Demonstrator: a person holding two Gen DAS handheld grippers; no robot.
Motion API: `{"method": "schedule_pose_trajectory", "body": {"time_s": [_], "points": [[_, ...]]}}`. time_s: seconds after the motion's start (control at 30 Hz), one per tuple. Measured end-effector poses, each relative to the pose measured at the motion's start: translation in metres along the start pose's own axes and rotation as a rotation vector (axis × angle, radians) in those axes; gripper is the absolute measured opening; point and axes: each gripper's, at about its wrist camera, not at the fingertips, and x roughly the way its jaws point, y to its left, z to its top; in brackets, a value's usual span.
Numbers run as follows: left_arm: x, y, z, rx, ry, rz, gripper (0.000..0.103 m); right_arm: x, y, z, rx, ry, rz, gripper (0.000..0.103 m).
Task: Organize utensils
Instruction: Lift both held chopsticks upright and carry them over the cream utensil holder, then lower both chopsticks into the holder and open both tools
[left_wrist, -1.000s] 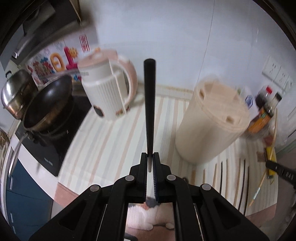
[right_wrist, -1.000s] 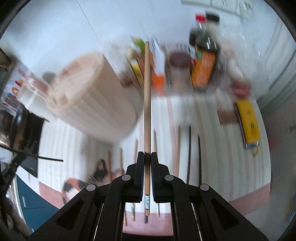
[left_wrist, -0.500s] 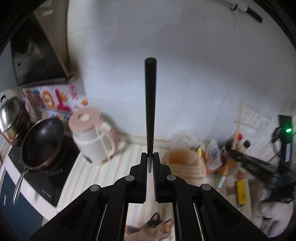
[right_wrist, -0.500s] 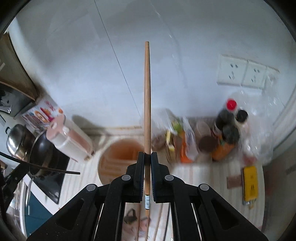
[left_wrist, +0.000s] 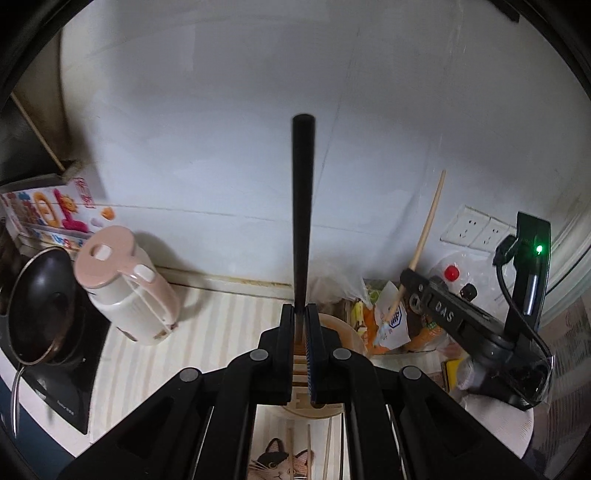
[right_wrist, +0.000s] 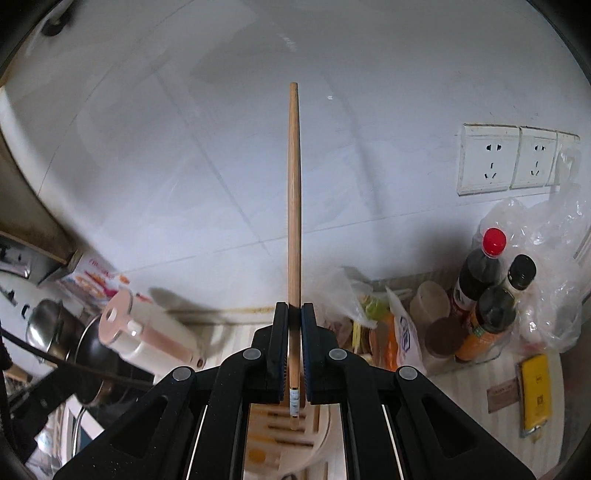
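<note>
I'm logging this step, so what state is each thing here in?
Left gripper: shut on black chopstick, held upright.
Right gripper: shut on wooden chopstick, held upright.
Chopstick holder: slotted top, directly below both grippers.
Kettle: lid closed.
Red-capped bottle: capped.

The left tool (left_wrist: 300, 314) fills the lower centre of its view, fingers pressed together on a black chopstick (left_wrist: 303, 206) that stands straight up the frame. The right tool (right_wrist: 294, 314) sits likewise, clamped on a wooden chopstick (right_wrist: 294, 192); in the left view it appears at right, tilted toward the upper left.
</note>
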Motion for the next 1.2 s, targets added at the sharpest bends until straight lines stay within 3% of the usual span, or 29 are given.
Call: {"method": "schedule_pose_trajectory", "body": {"time_s": [0.23, 0.5, 0.67, 0.8, 0.83, 0.87, 0.9, 0.93, 0.97, 1.03, 1.13, 1.2], "points": [[0.035, -0.002, -0.002, -0.004, 0.075, -0.006, 0.003, 0.026, -0.007, -0.004, 0.033, -0.013, 0.021, 0.007], [0.065, 0.005, -0.009, -0.028, 0.153, -0.003, 0.003, 0.050, 0.006, -0.023, -0.036, -0.009, -0.007, 0.007], [0.070, 0.009, -0.013, -0.047, 0.178, -0.016, 0.005, 0.055, 0.009, -0.035, -0.081, 0.038, 0.000, 0.007], [0.061, 0.010, -0.015, -0.047, 0.167, 0.029, 0.009, 0.052, 0.009, -0.042, -0.106, 0.091, 0.010, 0.009], [0.057, 0.009, -0.016, -0.036, 0.165, 0.057, 0.014, 0.050, 0.009, -0.043, -0.106, 0.105, 0.012, 0.015], [0.054, 0.009, -0.016, -0.033, 0.161, 0.068, 0.027, 0.046, 0.008, -0.044, -0.108, 0.112, 0.011, 0.021], [0.049, 0.010, -0.017, -0.030, 0.149, 0.077, 0.037, 0.042, 0.008, -0.045, -0.109, 0.113, 0.009, 0.035], [0.041, 0.011, -0.018, -0.032, 0.128, 0.088, 0.059, 0.036, 0.007, -0.045, -0.105, 0.111, 0.001, 0.044], [0.038, 0.014, -0.018, -0.037, 0.112, 0.095, 0.072, 0.029, 0.004, -0.046, -0.092, 0.107, -0.003, 0.046], [0.025, 0.021, -0.020, -0.043, 0.056, 0.119, 0.074, 0.016, -0.001, -0.046, -0.074, 0.100, -0.007, 0.047], [0.012, 0.028, -0.024, -0.050, 0.021, 0.142, 0.098, -0.008, -0.009, -0.048, -0.043, 0.076, -0.034, 0.057], [0.001, 0.033, -0.029, -0.052, -0.014, 0.149, 0.103, -0.025, -0.015, -0.052, -0.027, 0.059, -0.071, 0.064]]}}
